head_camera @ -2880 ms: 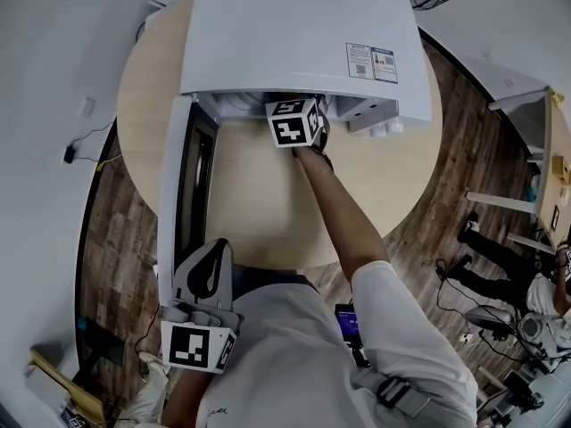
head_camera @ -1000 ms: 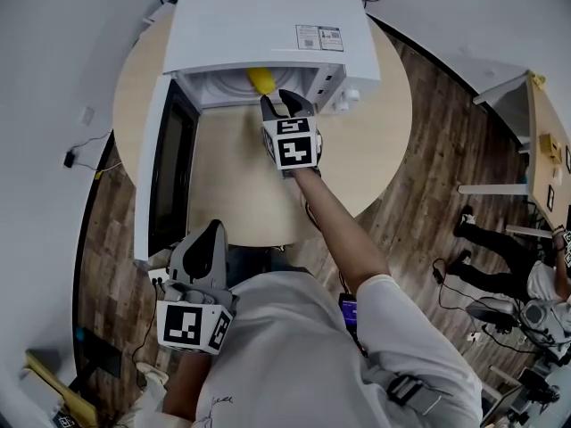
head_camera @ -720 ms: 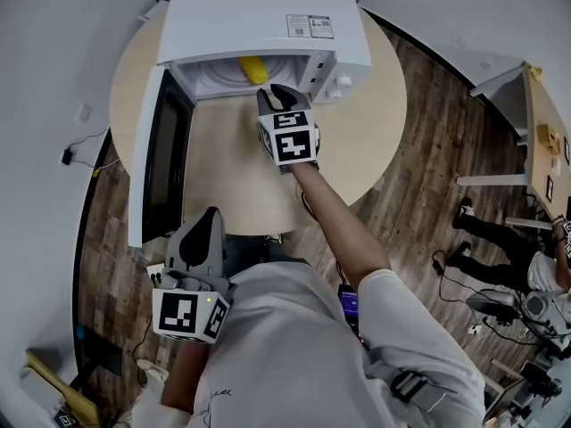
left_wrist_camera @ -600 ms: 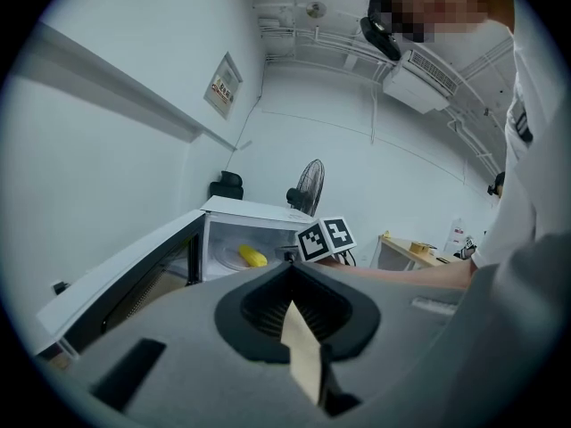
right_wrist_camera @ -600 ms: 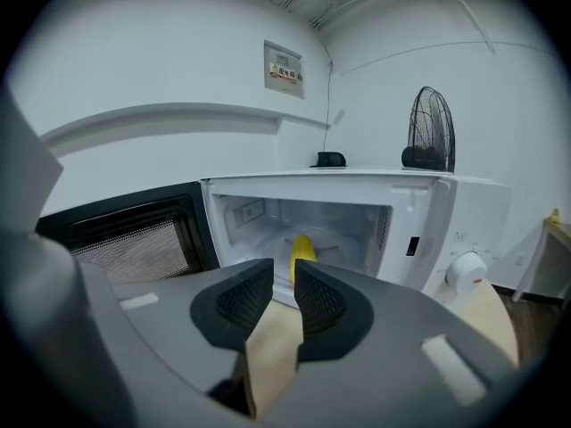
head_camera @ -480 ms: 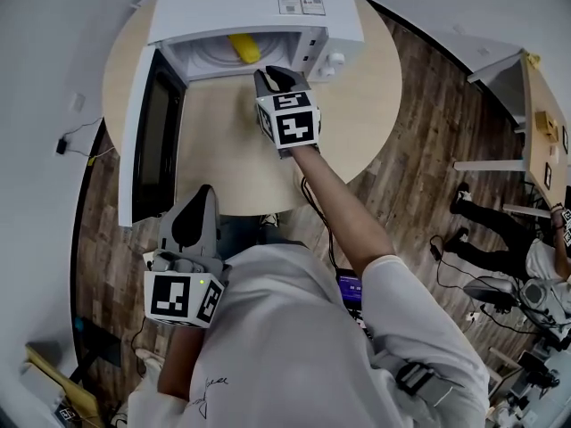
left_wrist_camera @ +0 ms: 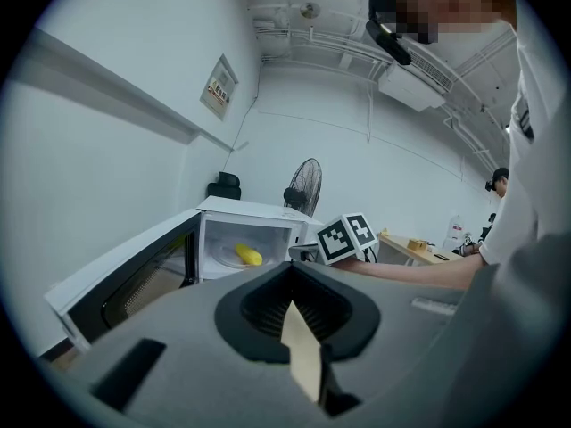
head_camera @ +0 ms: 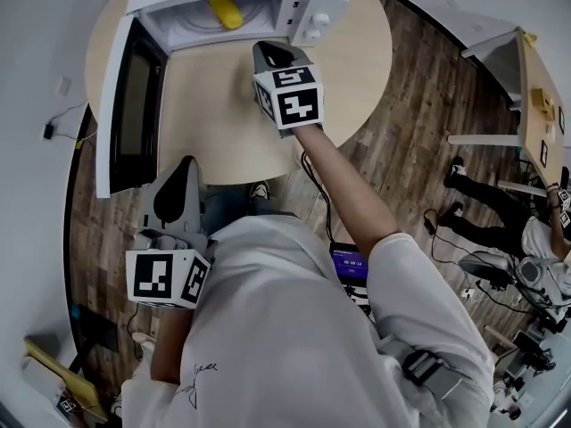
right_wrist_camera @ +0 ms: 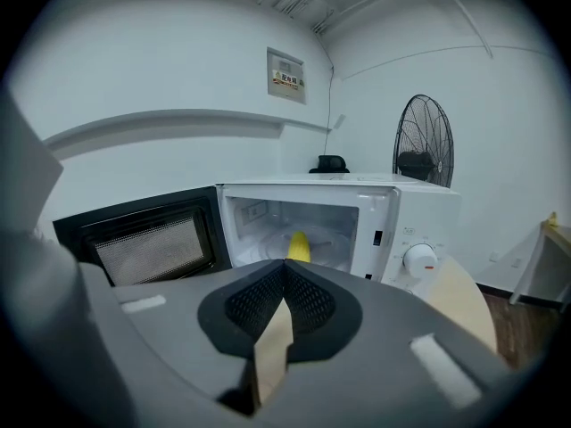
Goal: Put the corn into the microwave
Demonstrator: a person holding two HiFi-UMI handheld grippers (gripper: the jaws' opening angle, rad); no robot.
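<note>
Setting: a research lab or test room, not a home kitchen. A white microwave oven (head_camera: 308, 16) stands alone on a round pale-wood table (head_camera: 357, 52) over a dark wood-plank floor (head_camera: 428, 105). Bare white walls, exposed ceiling pipes (left_wrist_camera: 343, 47), a black pedestal fan (right_wrist_camera: 424, 141) and cabled equipment on stands (head_camera: 526, 355) at the floor's edge.

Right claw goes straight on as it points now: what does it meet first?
Probably the corn in the open microwave, dead ahead of the right claw; depth is unclear, the table may come first. Its jaws have just closed, empty.
</note>
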